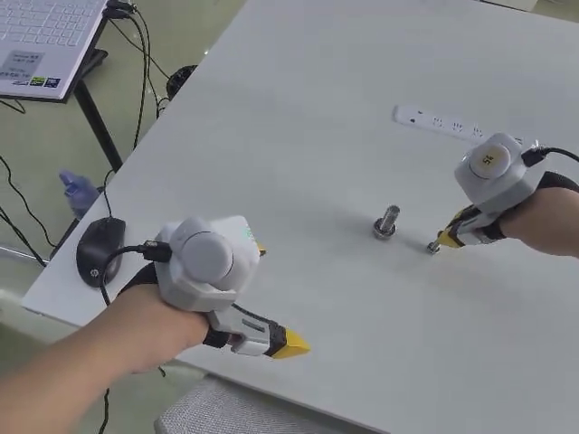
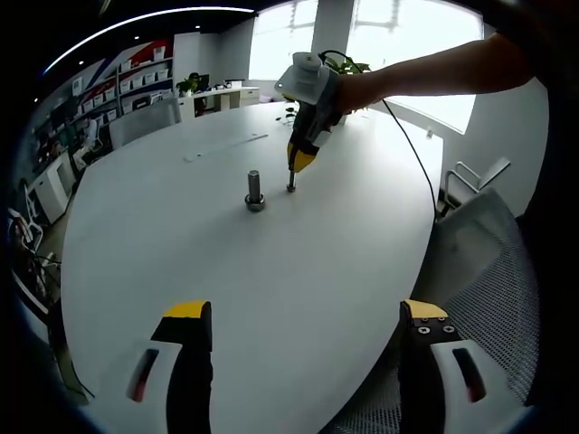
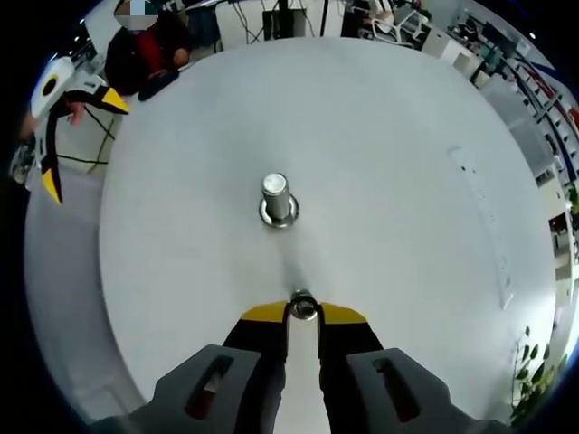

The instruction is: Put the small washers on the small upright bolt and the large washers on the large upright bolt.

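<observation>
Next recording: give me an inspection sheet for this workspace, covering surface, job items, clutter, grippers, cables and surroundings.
Surface: white table, plain and flat.
Job's things: large bolt upright mid-table; small bolt upright beside it, apart.
Clutter: power strip on the far side; mouse at the left edge.
Grippers: left gripper jaws wide open, nothing between them; right gripper jaws closed about the small bolt's top, and I cannot tell whether a washer is there.
Cables: dark cables hang beside the table.
Surroundings: laptop on a stand left of the table.
</observation>
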Demonstrator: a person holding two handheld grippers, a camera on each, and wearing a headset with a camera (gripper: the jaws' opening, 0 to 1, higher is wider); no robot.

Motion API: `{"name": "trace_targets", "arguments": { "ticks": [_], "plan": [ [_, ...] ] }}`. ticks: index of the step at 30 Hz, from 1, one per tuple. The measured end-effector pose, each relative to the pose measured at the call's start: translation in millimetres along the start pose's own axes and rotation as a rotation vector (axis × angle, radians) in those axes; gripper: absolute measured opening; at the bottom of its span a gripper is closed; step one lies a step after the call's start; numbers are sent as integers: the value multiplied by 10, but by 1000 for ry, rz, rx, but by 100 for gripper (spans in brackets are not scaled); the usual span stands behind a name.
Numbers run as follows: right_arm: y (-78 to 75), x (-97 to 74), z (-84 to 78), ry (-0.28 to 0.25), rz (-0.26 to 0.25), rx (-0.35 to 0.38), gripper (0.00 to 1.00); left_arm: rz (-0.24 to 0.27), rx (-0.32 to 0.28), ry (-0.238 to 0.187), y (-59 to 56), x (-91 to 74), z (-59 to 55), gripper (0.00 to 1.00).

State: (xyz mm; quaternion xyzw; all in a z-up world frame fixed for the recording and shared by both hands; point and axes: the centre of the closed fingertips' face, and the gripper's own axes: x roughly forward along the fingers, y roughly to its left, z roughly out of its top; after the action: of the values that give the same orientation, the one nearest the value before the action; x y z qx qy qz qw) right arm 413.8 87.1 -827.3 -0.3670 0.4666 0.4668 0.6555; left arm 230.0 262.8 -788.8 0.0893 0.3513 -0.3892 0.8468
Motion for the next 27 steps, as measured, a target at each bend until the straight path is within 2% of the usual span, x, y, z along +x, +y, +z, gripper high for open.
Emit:
{"name": "trace_targets", "arguments": {
  "ticks": [17, 27],
  "plan": [
    [8, 253, -70, 19, 12, -21, 13, -4, -14, 28, 17, -7, -66, 83],
    [10, 287, -83, 21, 20, -28, 13, -17, -21, 39, -24, 41, -102, 82]
  ]
}}
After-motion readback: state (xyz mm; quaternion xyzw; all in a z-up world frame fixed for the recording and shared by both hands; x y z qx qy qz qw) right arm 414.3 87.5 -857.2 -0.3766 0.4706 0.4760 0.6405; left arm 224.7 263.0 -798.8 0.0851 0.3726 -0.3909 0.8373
